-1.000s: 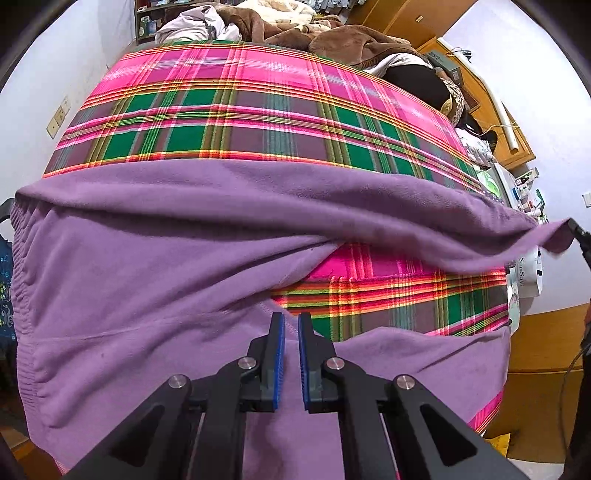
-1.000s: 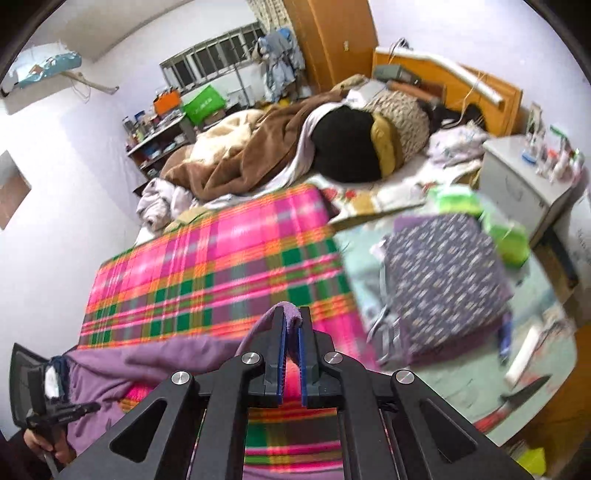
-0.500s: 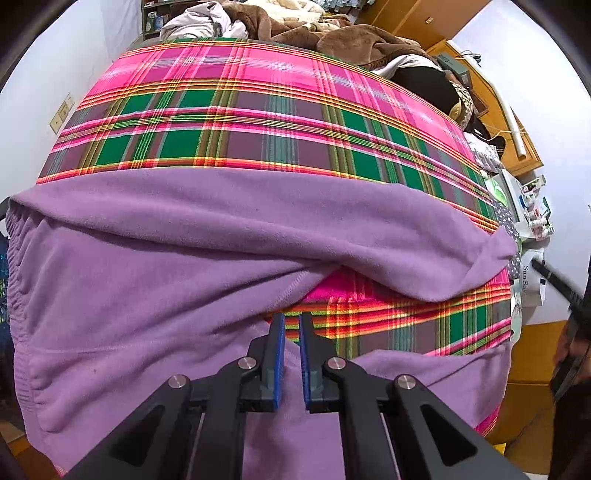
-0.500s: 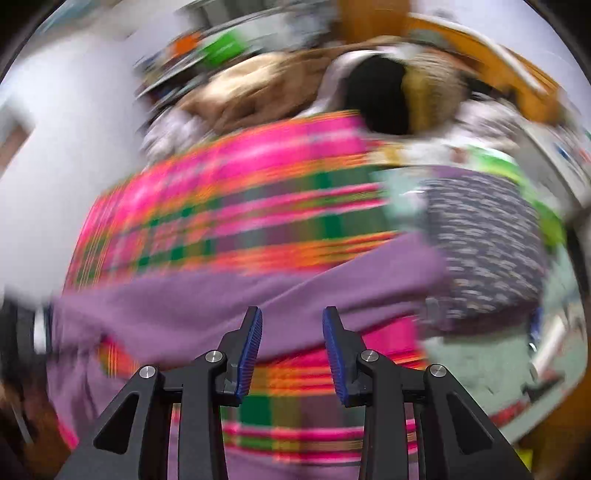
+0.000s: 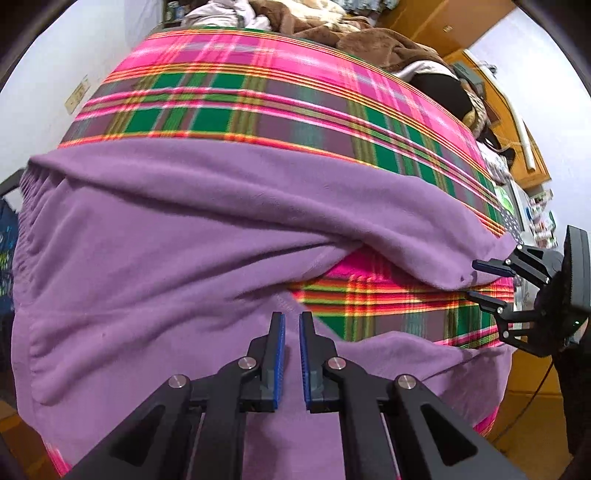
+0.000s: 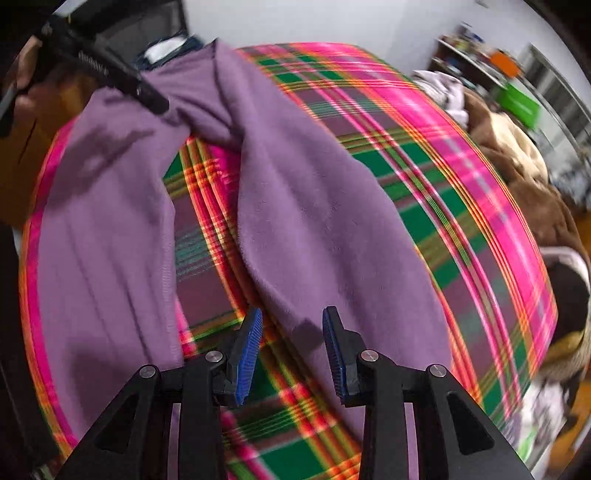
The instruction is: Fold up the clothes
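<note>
Purple fleece pants (image 5: 184, 240) lie spread on a pink and green plaid blanket (image 5: 240, 92), waistband at the left and both legs running right. My left gripper (image 5: 290, 315) sits at the crotch seam, jaws nearly together and apparently pinching the fabric. In the right wrist view the left gripper (image 6: 159, 105) shows at top left, with folds in the pants (image 6: 314, 206) drawn toward its tip. My right gripper (image 6: 291, 314) is open, its fingers on either side of the far leg's hem edge and nothing gripped. The right gripper (image 5: 472, 278) also appears at the right edge, just off that hem.
A brown blanket pile (image 5: 369, 33) and dark pillows fill the head of the bed beyond the plaid blanket (image 6: 424, 166). A wooden headboard (image 5: 517, 147) and a nightstand with bottles (image 5: 539, 221) stand to the right. Shelves (image 6: 480, 55) line the far wall.
The right gripper opened and let go of the far pant leg, which dropped onto the blanket. It then swung round to face the hem. The left gripper stayed put.
</note>
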